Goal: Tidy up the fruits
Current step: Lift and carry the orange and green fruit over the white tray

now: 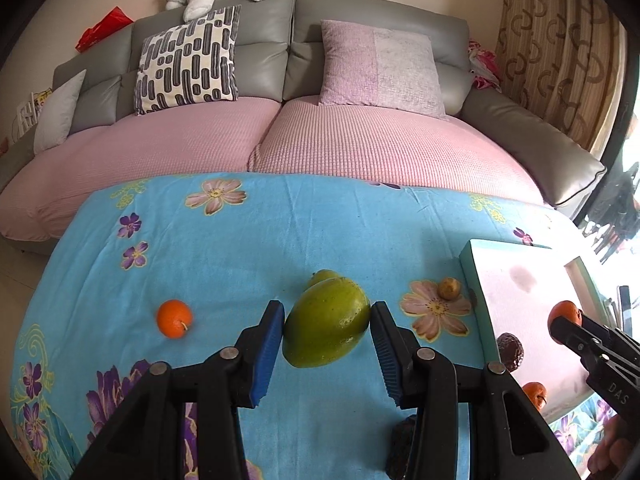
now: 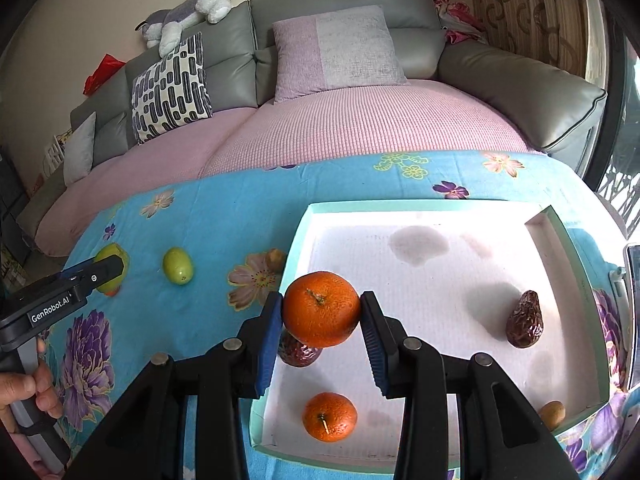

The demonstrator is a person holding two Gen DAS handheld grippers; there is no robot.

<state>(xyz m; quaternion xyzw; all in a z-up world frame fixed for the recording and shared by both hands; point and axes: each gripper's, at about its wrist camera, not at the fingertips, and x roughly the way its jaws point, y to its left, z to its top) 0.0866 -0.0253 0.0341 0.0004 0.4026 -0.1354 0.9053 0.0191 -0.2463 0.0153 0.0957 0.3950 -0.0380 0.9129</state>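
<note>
Floral blue cloth carries a tray, orange, perhaps mangoes.

Two matching black hand-held grippers with blue pads

The left black plastic two-finger gripper and the right black plastic two-finger gripper share one build: angular black linkage arms joined by round silver-grey pivot pins, each finger faced with a ribbed blue pad. Seen from the side, the left gripper's body carries white "GenRobot.AI" lettering and a small round screw; the right one's shows embossed letters reading "DAS".
</note>
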